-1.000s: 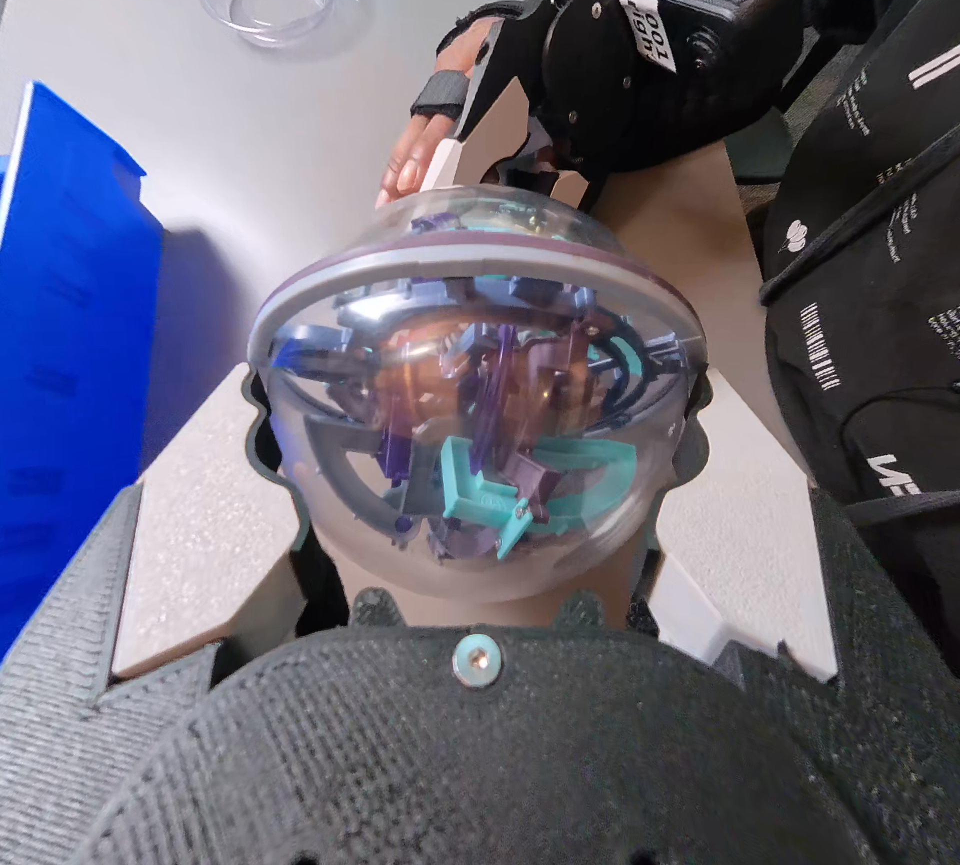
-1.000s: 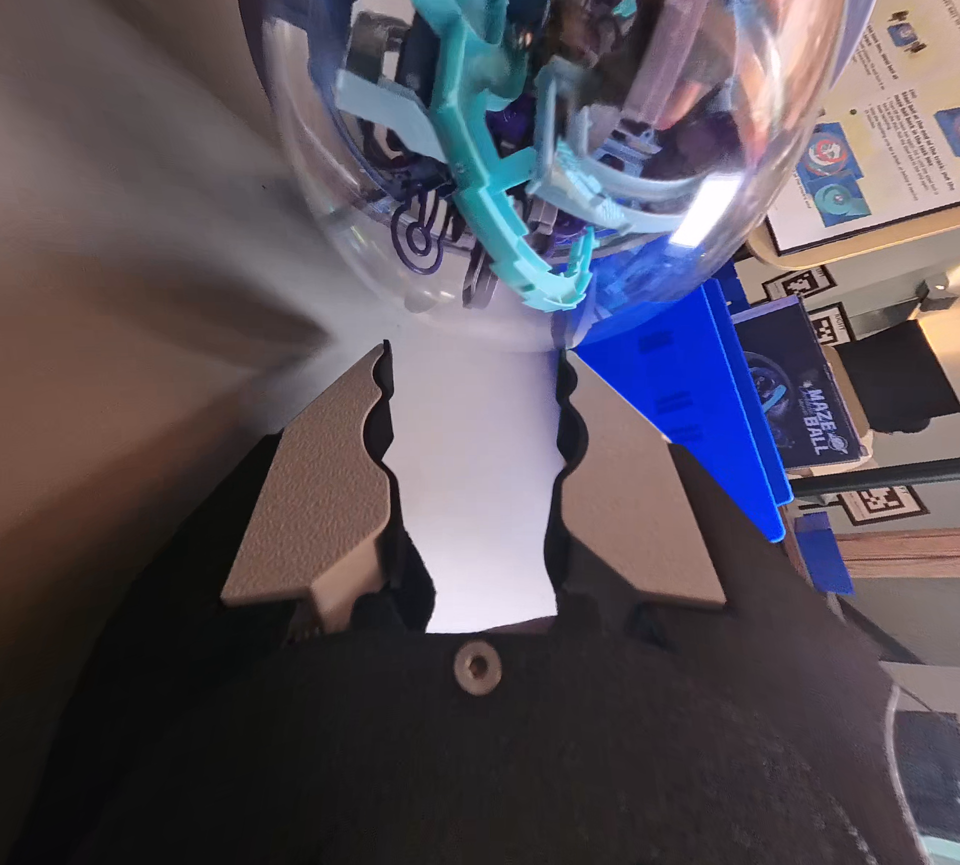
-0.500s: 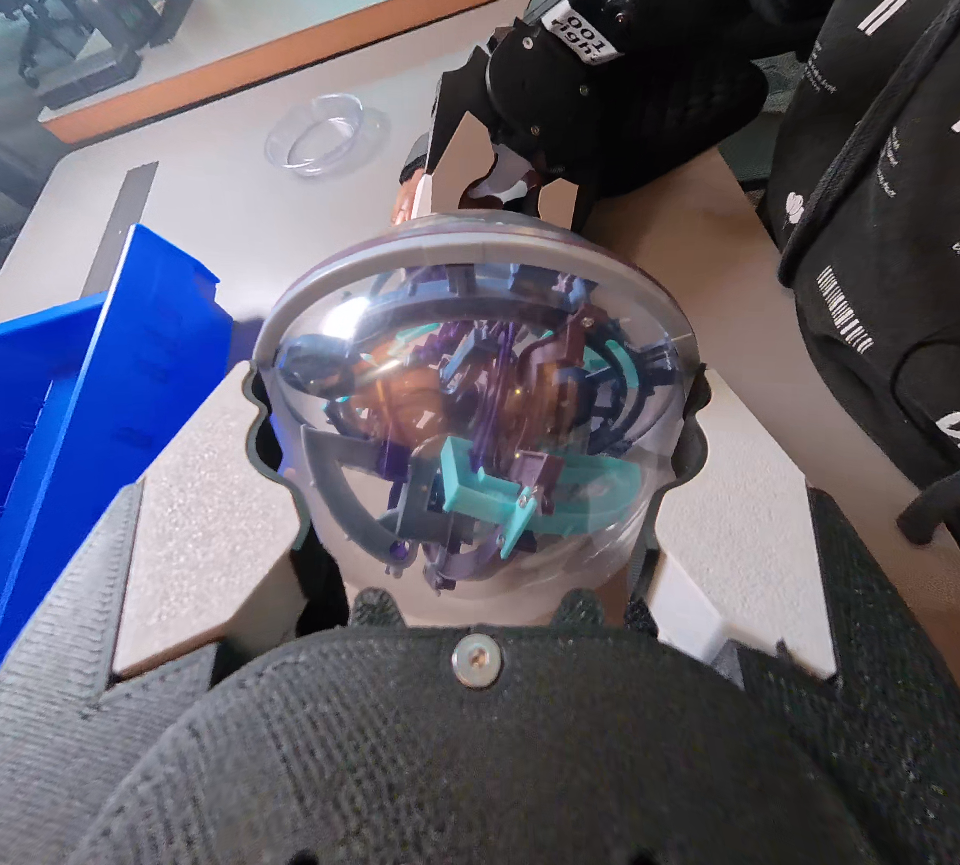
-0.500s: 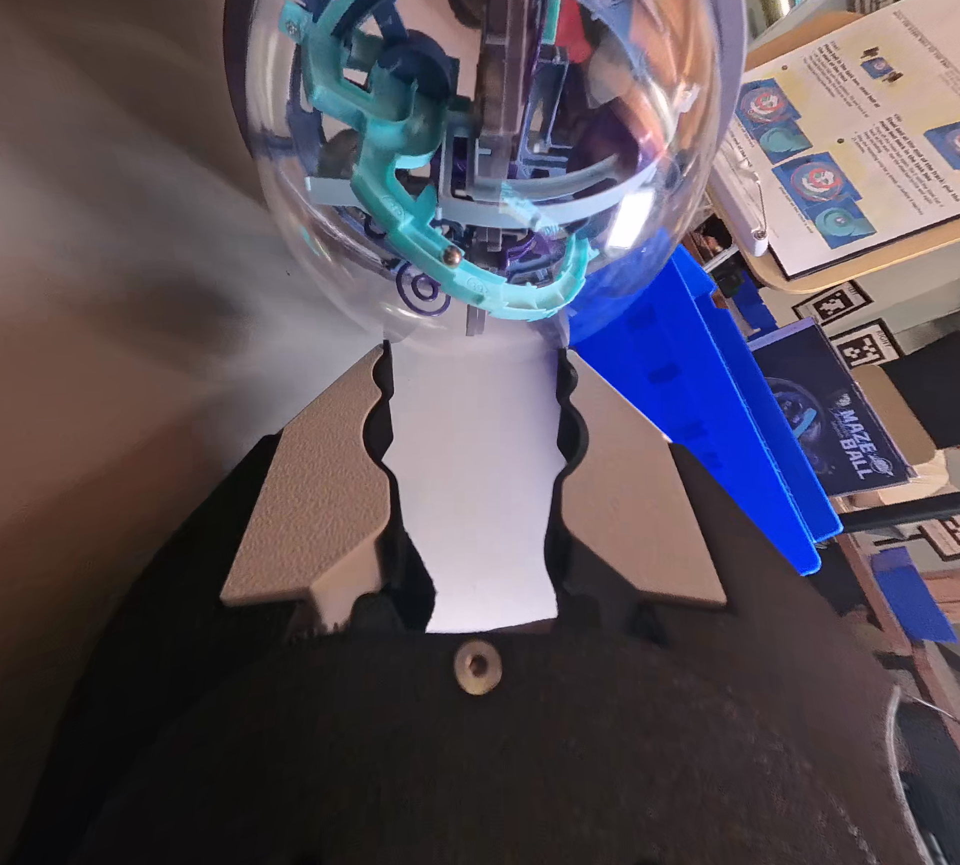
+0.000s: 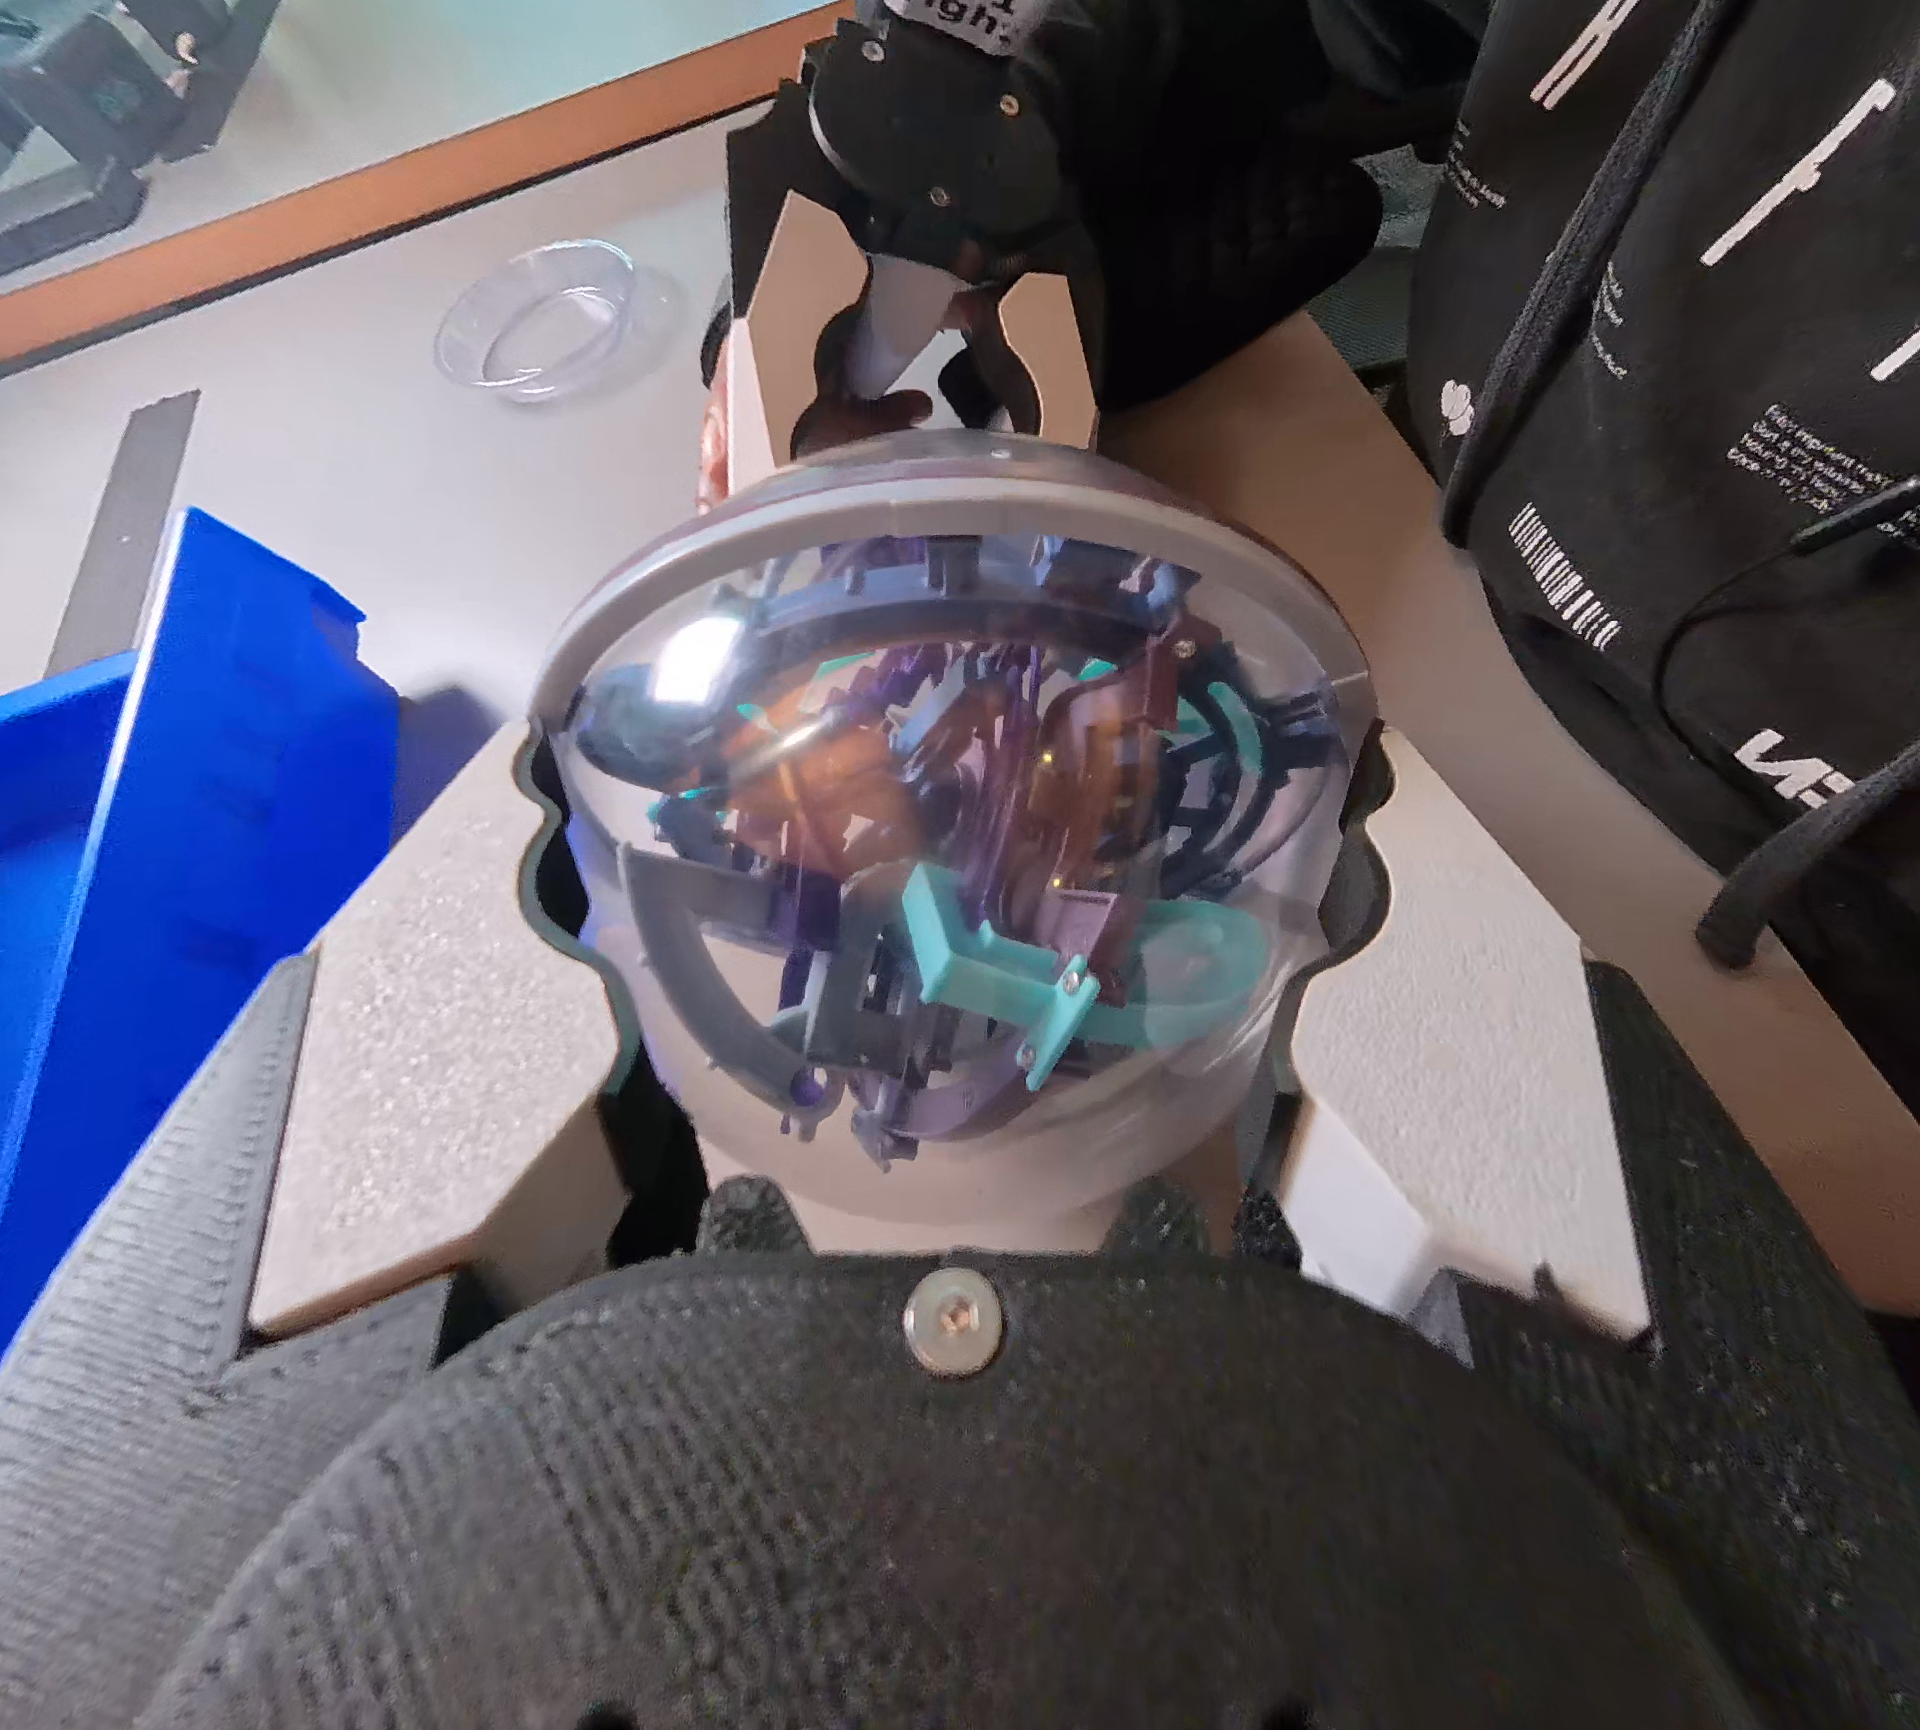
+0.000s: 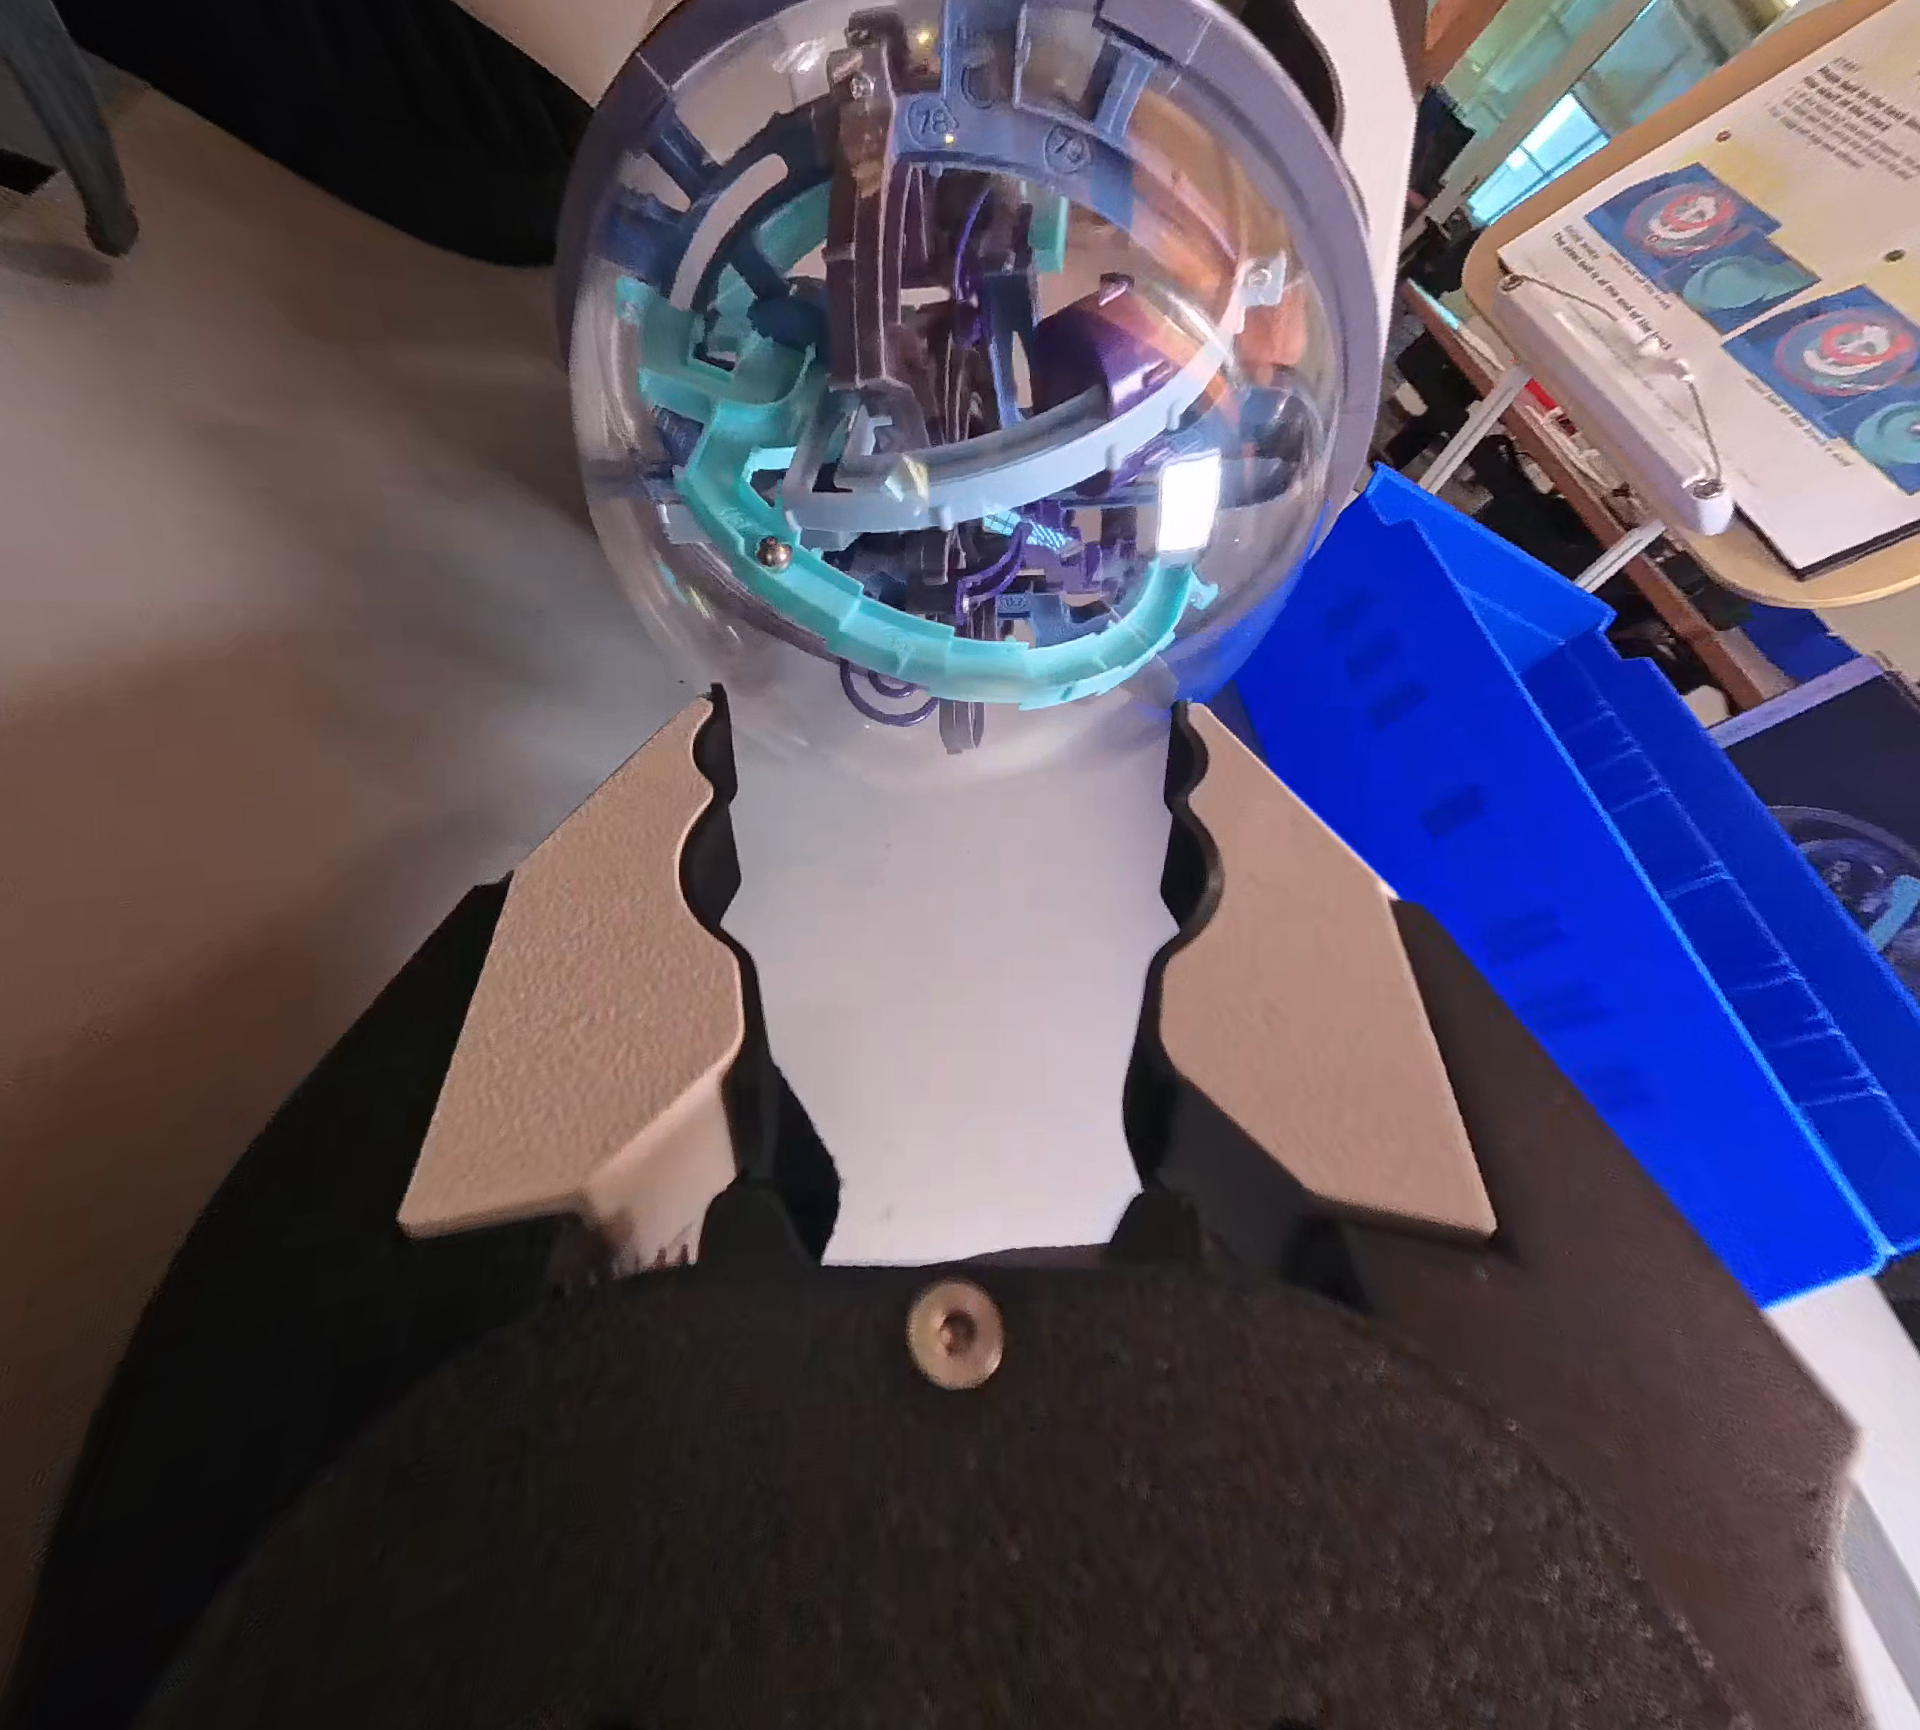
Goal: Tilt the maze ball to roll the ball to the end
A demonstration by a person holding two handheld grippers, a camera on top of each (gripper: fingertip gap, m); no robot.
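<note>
Clamping maze ball (image 5: 951, 859) in left hand-held gripper (image 5: 951, 901), right hand-held gripper (image 6: 951, 745) apart, blue bin (image 6: 1558, 849) beside.

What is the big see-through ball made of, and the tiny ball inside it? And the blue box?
The maze ball looks like clear, glossy hard plastic: you see straight through it and light glints off it. Its teal track seems matte moulded plastic. The tiny ball looks like polished metal, silvery and shiny, though it is small. The blue bin looks like smooth, opaque plastic.

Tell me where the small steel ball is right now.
In the right wrist view the steel ball sits on the teal track, low on the left inside the clear maze ball.
</note>
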